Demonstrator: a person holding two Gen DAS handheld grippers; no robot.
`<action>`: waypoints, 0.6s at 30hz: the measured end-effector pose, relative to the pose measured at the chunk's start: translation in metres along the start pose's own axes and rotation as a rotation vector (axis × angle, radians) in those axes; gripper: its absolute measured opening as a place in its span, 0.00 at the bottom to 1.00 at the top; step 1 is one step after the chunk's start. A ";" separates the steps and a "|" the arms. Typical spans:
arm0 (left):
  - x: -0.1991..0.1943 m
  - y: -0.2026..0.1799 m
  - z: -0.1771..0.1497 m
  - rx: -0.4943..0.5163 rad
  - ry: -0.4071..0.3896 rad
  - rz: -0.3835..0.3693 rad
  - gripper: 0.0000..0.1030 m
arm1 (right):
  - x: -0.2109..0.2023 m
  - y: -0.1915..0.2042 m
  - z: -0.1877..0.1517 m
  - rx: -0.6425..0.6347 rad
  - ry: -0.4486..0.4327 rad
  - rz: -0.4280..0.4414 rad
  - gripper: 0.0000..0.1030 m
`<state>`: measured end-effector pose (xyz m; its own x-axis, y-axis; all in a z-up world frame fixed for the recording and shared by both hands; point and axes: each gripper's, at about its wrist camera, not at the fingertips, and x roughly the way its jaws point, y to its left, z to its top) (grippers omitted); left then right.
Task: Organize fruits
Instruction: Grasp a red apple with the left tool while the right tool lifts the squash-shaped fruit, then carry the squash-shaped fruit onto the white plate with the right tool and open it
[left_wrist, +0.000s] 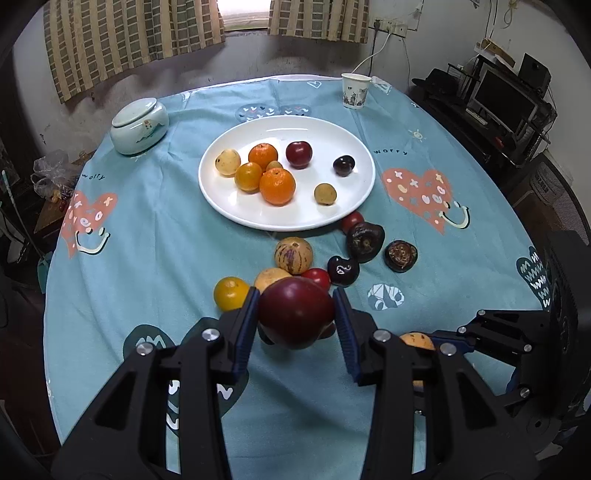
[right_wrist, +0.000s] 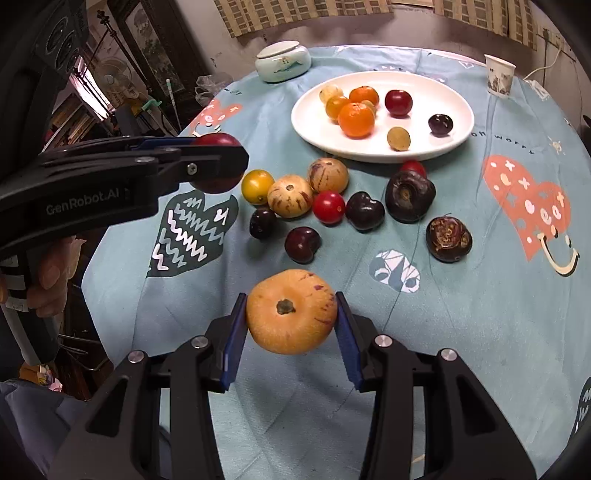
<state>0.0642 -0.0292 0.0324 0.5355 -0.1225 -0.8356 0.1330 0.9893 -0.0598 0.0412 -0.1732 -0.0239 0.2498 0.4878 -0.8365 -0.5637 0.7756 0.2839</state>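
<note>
Left gripper pinching a dark red plum; right gripper pinching an orange-yellow melon; white plate ahead on worktop.

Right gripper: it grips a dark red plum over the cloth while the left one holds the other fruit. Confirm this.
Wrong fruit. The right gripper is shut on a yellow-orange striped melon, as the right wrist view shows. The dark red plum sits in the left gripper, seen in the left wrist view. Both are over the cloth.
</note>
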 end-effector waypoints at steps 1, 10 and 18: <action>-0.001 0.000 0.000 -0.001 -0.001 -0.001 0.40 | 0.000 0.000 0.000 -0.001 0.001 0.001 0.44; 0.000 0.014 -0.012 -0.044 0.006 -0.004 0.40 | 0.005 0.004 -0.006 -0.010 0.014 0.005 0.45; 0.007 0.045 -0.058 -0.127 0.039 0.000 0.40 | 0.010 -0.009 -0.023 0.027 0.034 -0.025 0.44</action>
<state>0.0254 0.0194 -0.0076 0.5027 -0.1215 -0.8559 0.0246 0.9917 -0.1263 0.0310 -0.1845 -0.0460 0.2364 0.4551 -0.8585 -0.5360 0.7980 0.2754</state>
